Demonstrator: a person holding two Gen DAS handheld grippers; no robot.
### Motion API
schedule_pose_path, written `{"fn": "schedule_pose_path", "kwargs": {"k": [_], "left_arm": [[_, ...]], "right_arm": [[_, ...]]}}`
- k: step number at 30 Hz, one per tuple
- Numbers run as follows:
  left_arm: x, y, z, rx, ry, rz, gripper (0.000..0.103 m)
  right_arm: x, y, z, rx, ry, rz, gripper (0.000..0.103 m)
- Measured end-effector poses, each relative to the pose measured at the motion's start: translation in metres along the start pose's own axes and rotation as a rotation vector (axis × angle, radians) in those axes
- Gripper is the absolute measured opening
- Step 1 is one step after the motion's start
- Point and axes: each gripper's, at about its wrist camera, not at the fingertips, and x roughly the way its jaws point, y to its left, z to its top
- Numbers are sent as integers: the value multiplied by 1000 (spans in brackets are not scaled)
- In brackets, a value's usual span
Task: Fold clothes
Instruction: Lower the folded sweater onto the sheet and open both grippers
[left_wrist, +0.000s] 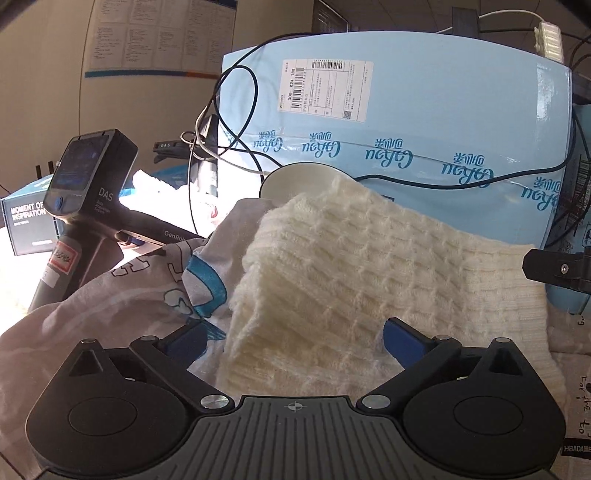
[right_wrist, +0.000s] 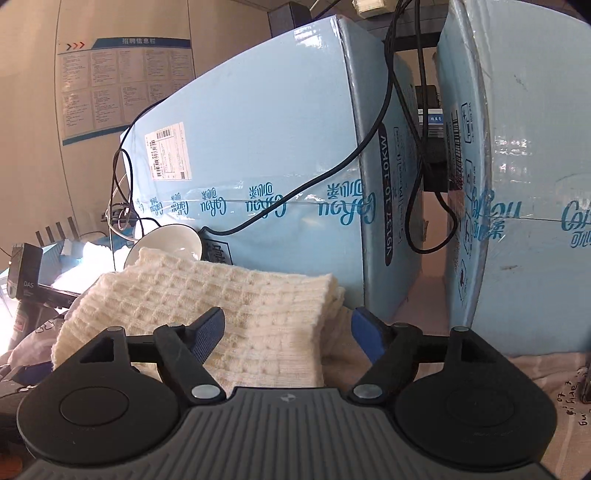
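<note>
A folded cream waffle-knit sweater (left_wrist: 351, 266) lies in a thick stack in front of both grippers; it also shows in the right wrist view (right_wrist: 229, 306). A white garment with a blue print (left_wrist: 155, 288) lies crumpled to its left. My left gripper (left_wrist: 295, 339) is open, its blue pads either side of the sweater's near left corner, holding nothing. My right gripper (right_wrist: 290, 332) is open over the sweater's near right edge, its left pad (right_wrist: 210, 332) resting on the knit. The tip of the right gripper (left_wrist: 554, 267) shows at the right edge of the left wrist view.
Large light-blue cardboard boxes (left_wrist: 388, 110) (right_wrist: 524, 184) stand right behind the sweater, with black cables (right_wrist: 369, 147) draped over them. A white bowl (left_wrist: 299, 181) sits behind the sweater. A spare black DAS gripper (left_wrist: 85, 192) and a dark box (left_wrist: 26, 225) stand at left.
</note>
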Motion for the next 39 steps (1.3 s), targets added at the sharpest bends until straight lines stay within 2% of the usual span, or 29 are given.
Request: {"fn": "schedule_pose_path", "kwargs": {"k": [5, 7, 9, 13, 18, 21, 26, 30, 35, 39], "left_arm": [[-36, 1, 6, -77, -246, -15, 103], [-51, -2, 9, -96, -313, 7, 103], [-68, -7, 13, -113, -346, 33, 103], [-114, -17, 18, -95, -367, -17, 103], [-163, -19, 10, -102, -369, -149, 103], [-189, -20, 7, -108, -393, -124, 103], [-219, -27, 5, -96, -406, -18, 103], [-229, -43, 8, -78, -392, 35, 103], [-242, -72, 6, -55, -380, 53, 103], [-253, -92, 6, -4, -383, 63, 103]], "right_arm": [[-54, -9, 3, -14, -32, 24, 84], [-75, -12, 4, -8, -41, 34, 87], [-97, -13, 6, -3, -50, 46, 94], [-138, -10, 5, -7, -68, 81, 101], [-171, -3, -1, 10, -45, 187, 103], [-184, -2, -4, 44, -36, 250, 103], [-207, -11, -5, 66, -82, 227, 103], [-217, -33, -11, 74, -72, 257, 103], [-203, -53, -21, 154, 28, 231, 103], [-198, -57, -23, 166, 88, 210, 103]]}}
